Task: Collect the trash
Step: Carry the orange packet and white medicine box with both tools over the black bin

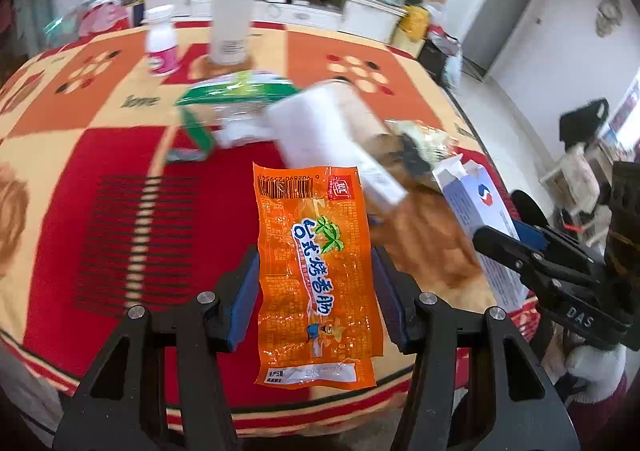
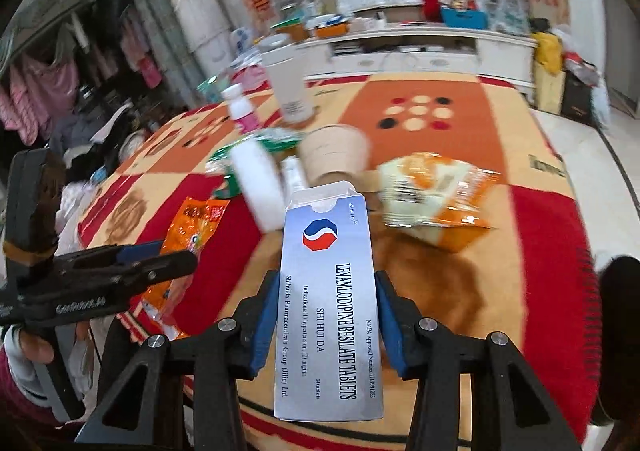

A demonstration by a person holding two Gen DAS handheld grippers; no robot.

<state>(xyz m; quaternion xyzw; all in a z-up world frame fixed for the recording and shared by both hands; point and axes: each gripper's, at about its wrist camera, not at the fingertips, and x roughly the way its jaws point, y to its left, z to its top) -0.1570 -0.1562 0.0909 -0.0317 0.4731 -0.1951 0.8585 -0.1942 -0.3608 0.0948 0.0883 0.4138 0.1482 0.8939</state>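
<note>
Holding one piece of trash apiece, both grippers stood above the near edge of the table (image 1: 100, 155). The left gripper (image 1: 316, 291) pinched an orange sausage wrapper (image 1: 316, 275) across its width, blue pads against both long edges, the barcode end pointing away. That wrapper appeared to be thin, glossy film: very light, limp and probably slippery, so a hold near the middle, as found, seemed the safest against sagging or sliding. The right gripper (image 2: 326, 315) was clamped on a silver tablet box (image 2: 328, 291) by its two long sides, the top flap standing open at the far end. Judged as light cardboard, likely empty, the box would be stiff lengthwise but would crush under a hard squeeze. Further litter remained on the table beyond: a paper cup (image 2: 334, 151) on its side, an orange snack bag (image 2: 432, 195) and a green packet (image 1: 236, 95). No bin was visible in either view.
</note>
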